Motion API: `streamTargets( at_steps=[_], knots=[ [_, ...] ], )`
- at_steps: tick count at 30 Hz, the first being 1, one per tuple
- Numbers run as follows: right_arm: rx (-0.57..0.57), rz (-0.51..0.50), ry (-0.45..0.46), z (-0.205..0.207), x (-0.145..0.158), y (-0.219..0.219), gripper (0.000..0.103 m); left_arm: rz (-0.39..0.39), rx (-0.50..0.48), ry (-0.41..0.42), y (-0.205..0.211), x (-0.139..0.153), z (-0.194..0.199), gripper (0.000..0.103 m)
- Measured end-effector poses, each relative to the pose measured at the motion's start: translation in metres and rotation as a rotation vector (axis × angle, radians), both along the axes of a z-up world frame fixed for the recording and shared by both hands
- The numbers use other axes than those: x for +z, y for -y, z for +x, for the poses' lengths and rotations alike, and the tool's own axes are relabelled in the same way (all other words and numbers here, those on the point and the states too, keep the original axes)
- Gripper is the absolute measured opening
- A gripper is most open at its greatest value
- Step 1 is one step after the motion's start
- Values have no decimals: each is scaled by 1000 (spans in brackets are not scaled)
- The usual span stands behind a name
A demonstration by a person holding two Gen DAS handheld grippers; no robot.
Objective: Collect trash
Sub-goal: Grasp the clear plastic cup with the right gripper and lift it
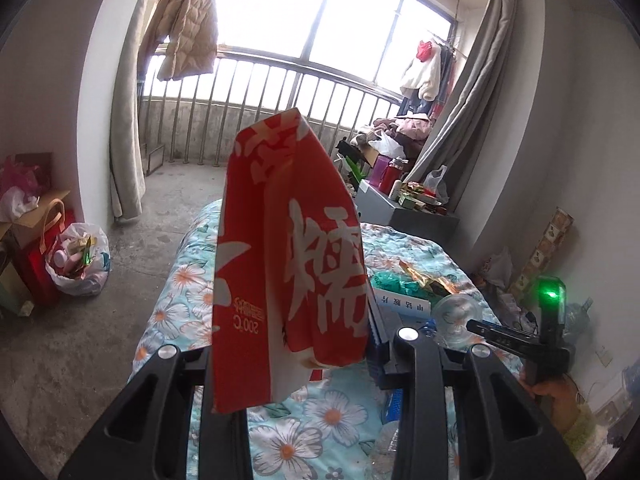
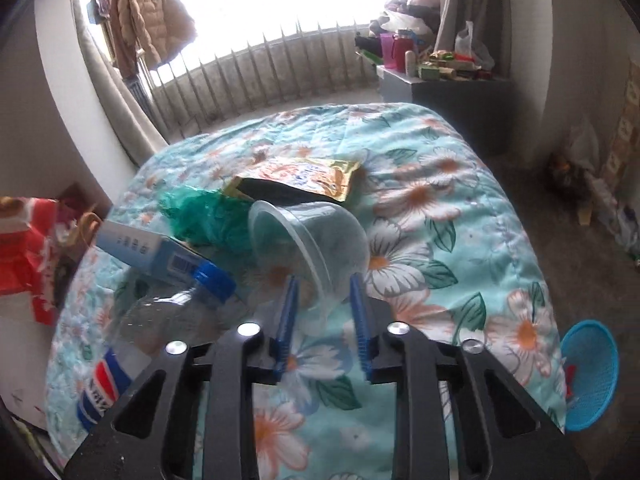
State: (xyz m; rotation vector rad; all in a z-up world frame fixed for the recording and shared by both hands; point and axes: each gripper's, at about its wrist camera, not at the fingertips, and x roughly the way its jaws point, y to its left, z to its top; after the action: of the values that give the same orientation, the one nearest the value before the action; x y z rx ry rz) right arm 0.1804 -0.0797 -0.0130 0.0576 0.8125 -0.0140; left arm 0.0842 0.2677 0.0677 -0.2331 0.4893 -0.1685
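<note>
My left tongs [image 1: 298,354] grip a red paper bag with white characters [image 1: 288,264], held upright above the floral bedspread [image 2: 432,184]. My right tongs [image 2: 324,316] are spread open around the tipped clear plastic cup [image 2: 308,240] lying there.

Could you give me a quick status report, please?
Left gripper shut on red bag. Right gripper open, fingers around clear cup. Bottle beside it.

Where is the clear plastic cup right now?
In the right wrist view the clear plastic cup lies tipped on its side on the floral quilt, just ahead of the open right gripper, between the green plastic bag and gold snack wrapper.
</note>
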Motion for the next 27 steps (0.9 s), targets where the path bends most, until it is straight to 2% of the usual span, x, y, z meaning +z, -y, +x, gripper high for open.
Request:
streamTargets(
  at_steps=[3, 11, 17, 27],
  knots=[
    [-56, 40, -6, -4, -4, 13, 4, 30, -39, 19, 15, 5, -2, 32],
    [-131, 171, 41, -57, 14, 55, 3, 17, -172, 35, 53, 11, 6, 32],
    [-201, 214, 81, -98, 25, 87, 3, 20, -270, 42, 95, 17, 11, 32],
    [-294, 331, 176, -148, 37, 141, 3, 85, -369, 12, 158, 18, 14, 32]
  ],
)
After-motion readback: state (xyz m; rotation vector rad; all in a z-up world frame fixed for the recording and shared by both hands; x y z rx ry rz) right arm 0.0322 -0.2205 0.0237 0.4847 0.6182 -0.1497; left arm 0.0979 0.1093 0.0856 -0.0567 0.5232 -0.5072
